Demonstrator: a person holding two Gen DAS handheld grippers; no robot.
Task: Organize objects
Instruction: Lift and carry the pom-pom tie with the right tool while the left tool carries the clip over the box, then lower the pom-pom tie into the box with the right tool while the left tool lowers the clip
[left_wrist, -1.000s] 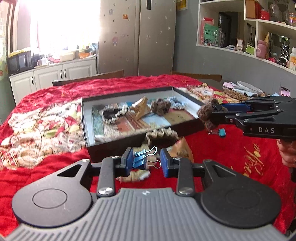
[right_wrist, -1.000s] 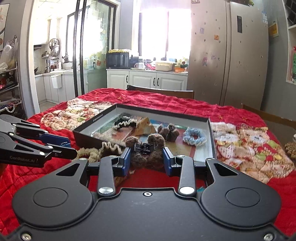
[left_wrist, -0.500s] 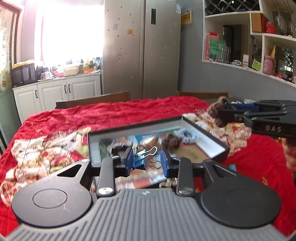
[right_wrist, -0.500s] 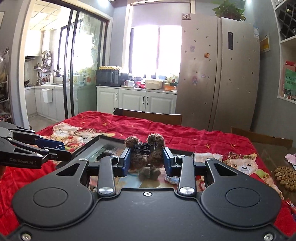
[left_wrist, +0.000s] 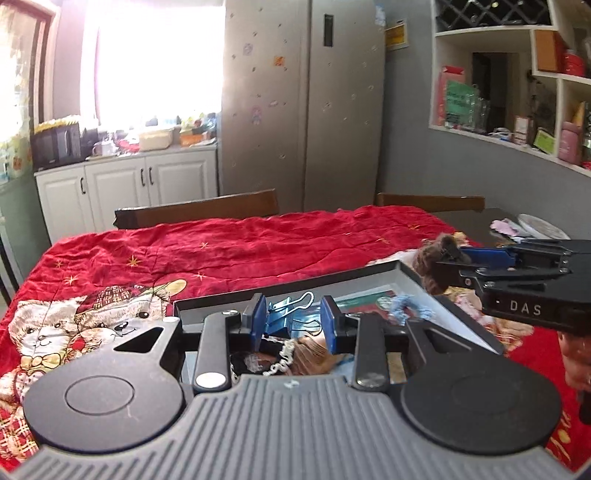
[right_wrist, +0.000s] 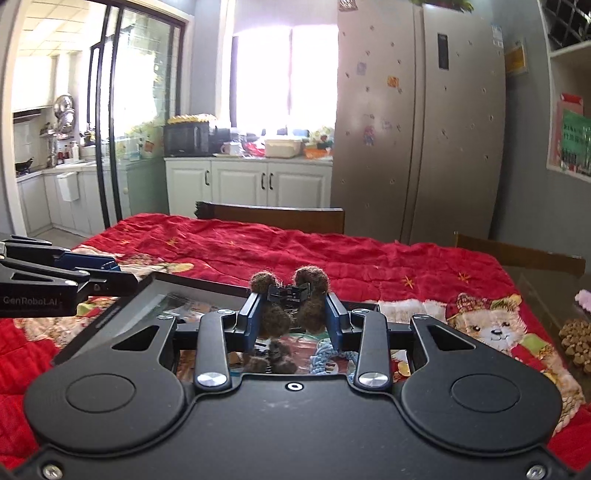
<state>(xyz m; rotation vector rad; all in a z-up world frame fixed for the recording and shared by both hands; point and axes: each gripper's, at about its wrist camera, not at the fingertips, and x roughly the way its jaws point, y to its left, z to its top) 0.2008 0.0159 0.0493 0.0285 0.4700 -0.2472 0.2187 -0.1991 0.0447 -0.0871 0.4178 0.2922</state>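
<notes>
My left gripper (left_wrist: 293, 321) is shut on a blue binder clip (left_wrist: 286, 319) and holds it over the black shallow box (left_wrist: 373, 271). My right gripper (right_wrist: 293, 314) is shut on a brown fuzzy hair clip (right_wrist: 290, 299), also above the box (right_wrist: 122, 306). The right gripper shows in the left wrist view (left_wrist: 448, 264) at the right with the brown clip (left_wrist: 430, 262). The left gripper shows in the right wrist view (right_wrist: 122, 278) at the left. Inside the box lie a light blue scrunchie (left_wrist: 410, 310), a black-and-white scrunchie (left_wrist: 258, 360) and a second brown fuzzy clip (right_wrist: 273, 358).
The red quilted cloth (left_wrist: 236, 251) with bear prints covers the table. Wooden chair backs (left_wrist: 199, 212) stand at the far edge. Brown pellets (right_wrist: 576, 339) lie at the table's right. A fridge and white cabinets are behind.
Both grippers have risen and moved forward over the box with their clips. The items on the cloth in front of the box have dropped out of view.
</notes>
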